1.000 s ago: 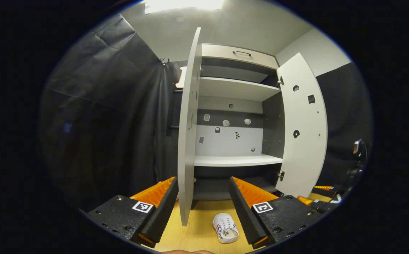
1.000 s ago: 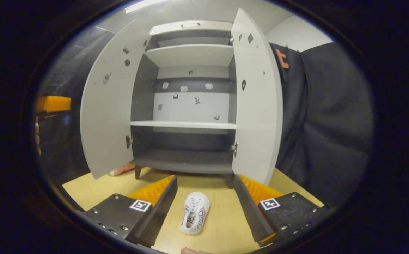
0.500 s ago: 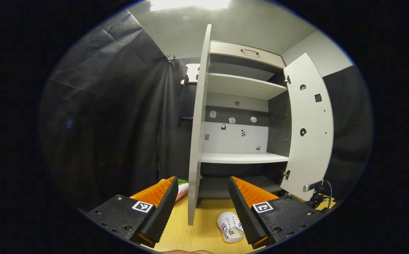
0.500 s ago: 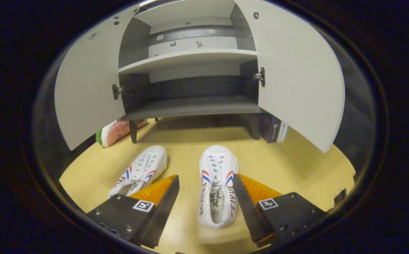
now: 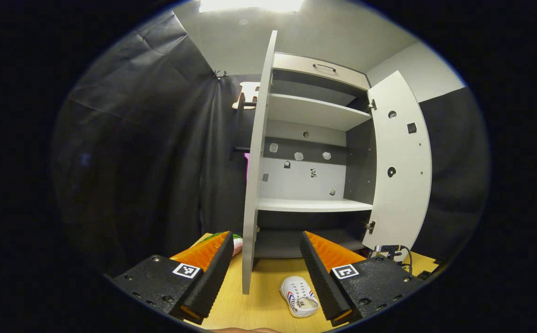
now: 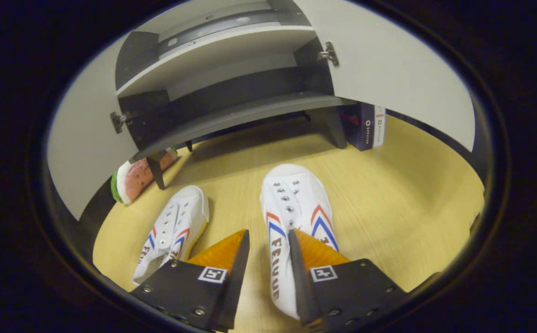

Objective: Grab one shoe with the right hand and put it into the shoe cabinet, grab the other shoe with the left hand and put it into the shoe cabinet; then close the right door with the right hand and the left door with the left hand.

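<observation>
The shoe cabinet stood on the wooden floor with the left door and the right door both swung open; its shelves held no shoes. In the right gripper view, two white shoes with red and blue stripes lay on the floor in front of the cabinet. The right shoe carried dark side lettering, partly hidden and too distorted to read with certainty. The left shoe lay just beside it, toe toward the cabinet. A dark box with small unreadable print stood beside a cabinet leg. The right gripper straddled the right shoe's inner side wall, its jaws narrowed; firm contact could not be confirmed. The left gripper hung with jaws spread wide, holding nothing.
</observation>
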Demonstrator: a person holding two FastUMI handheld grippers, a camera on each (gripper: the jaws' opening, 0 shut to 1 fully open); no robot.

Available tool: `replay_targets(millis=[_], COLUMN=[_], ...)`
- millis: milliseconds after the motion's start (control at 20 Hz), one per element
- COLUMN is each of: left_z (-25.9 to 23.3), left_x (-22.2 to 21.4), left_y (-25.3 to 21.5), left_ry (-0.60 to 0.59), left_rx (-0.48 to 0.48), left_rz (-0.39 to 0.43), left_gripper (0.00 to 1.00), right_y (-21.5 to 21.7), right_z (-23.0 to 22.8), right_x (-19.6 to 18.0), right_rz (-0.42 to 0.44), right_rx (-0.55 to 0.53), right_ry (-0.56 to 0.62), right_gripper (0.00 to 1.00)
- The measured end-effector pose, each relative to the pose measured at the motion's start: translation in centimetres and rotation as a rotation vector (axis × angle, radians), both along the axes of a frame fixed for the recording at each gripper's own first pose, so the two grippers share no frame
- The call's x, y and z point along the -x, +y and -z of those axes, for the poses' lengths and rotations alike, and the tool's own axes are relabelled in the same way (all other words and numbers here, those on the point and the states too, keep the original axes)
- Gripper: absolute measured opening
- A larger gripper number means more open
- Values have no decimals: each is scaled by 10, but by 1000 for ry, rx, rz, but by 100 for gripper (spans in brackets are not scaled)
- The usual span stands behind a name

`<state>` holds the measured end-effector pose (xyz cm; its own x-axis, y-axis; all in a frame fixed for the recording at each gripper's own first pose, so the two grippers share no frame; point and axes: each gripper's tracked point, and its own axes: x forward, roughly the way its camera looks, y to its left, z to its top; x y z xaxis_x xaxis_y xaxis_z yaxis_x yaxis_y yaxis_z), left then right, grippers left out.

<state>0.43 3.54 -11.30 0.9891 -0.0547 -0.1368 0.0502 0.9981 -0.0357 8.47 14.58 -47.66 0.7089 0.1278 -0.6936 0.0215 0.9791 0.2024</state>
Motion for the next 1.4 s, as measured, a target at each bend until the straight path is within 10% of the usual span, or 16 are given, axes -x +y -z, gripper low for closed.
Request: replay_targets(millis=[100, 250, 650, 1400], left_z=[1, 2, 2, 30], left_x=[0, 1, 1, -36], left_y=[-4, -11, -23, -64], left_ry=[-2, -7, -30, 14], left_rx=[-5, -8, -30, -20], left_rz=[12, 32, 69, 158], left_gripper=[84, 88, 88, 88], right_y=[4, 1, -10, -13], right_z=[3, -2, -51, -335], right_x=[-7, -9, 4, -25], right_rz=[16, -8, -13, -146], right_rx=[-53, -73, -187, -101], right_ry=[-24, -72, -258, -715], right_gripper=[14, 1, 1, 0])
